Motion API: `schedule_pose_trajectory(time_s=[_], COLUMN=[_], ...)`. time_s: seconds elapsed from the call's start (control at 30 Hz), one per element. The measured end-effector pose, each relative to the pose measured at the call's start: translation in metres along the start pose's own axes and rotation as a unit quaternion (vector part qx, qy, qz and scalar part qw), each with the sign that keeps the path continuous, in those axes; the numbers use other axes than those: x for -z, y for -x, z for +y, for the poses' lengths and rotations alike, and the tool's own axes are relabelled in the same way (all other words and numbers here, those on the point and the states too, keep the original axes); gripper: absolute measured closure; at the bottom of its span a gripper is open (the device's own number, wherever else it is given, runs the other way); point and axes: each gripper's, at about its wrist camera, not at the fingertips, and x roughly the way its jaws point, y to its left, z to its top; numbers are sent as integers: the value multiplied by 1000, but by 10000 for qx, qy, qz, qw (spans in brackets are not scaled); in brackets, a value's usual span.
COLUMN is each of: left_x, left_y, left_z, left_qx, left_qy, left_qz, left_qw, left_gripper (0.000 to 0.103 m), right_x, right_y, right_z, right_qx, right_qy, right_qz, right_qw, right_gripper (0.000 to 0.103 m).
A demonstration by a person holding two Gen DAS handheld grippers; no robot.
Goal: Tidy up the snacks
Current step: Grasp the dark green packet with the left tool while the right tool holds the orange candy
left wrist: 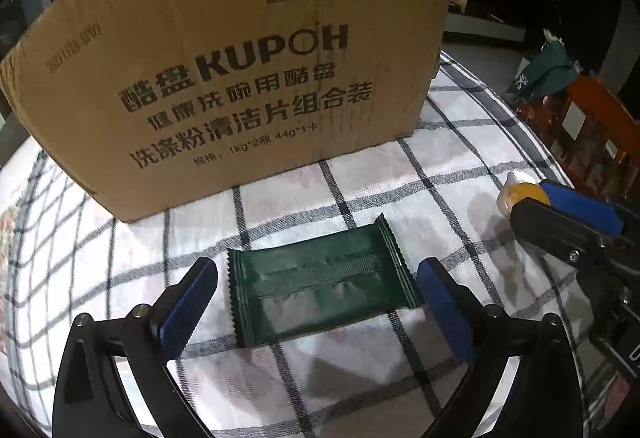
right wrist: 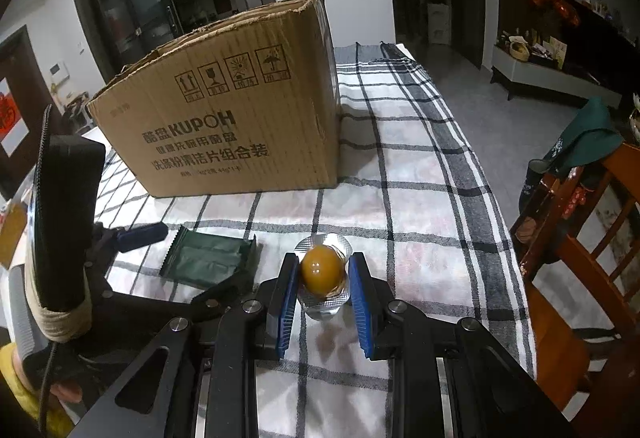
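A dark green snack packet (left wrist: pixel 320 288) lies flat on the checked tablecloth; it also shows in the right wrist view (right wrist: pixel 210 258). My left gripper (left wrist: pixel 316 278) is open, its blue pads on either side of the packet, not pressing it. A yellow-orange round snack in a clear wrapper (right wrist: pixel 322 272) sits between the blue pads of my right gripper (right wrist: pixel 324 270), which is closed on it. In the left wrist view the right gripper (left wrist: pixel 532 204) with the yellow snack (left wrist: pixel 520 194) is at the right. A brown cardboard box (left wrist: pixel 224 78), open at the top (right wrist: pixel 236 98), stands behind both.
The table carries a white cloth with black checks (right wrist: pixel 420 174). A wooden chair (right wrist: pixel 580 238) with a green cloth over it stands at the table's right edge. Dark doors and a sideboard are in the background.
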Motion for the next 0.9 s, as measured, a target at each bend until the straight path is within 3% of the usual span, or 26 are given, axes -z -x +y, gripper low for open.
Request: schedule_pose_trajectory(time_s=[0.13,0.23,0.3,0.33,0.4,0.53,0.63,0.9], left_x=[3,6,6,6,5,5,5,16], left_y=[-5,0,5,7,8,11,13,26], left_z=[3,4,7,9,13,14,17,28], left_qx=[145,223,277,312,376,355,444,716], left_qy=[251,250,302,338,374,314,346,387], left_qz=[36,-80,-173,-188,-180,-230,-270,-353], left_qw=[9996,9994,9990,9988,9984,9986,9980,9961], left_gripper=[4,14,40,43,64,72,100,101], right_x=[-1,0,1,1,1,2,3,4], right_y=[-1,0,0,0,0,0,1,2], right_z=[1,2,2,3,4,10,13,15], right_qx=[-7,-34,-59,-58,-52,-58,-73,-90], right_qy=[-12,-8,-26,-34,-32,11,32,42], right_qz=[-1,4,15,21,32,44,28,21], right_qw=[10000,10000,10000,10000,10000,10000,10000,9999], right_gripper=[76,76,76,76,76,76,76,76])
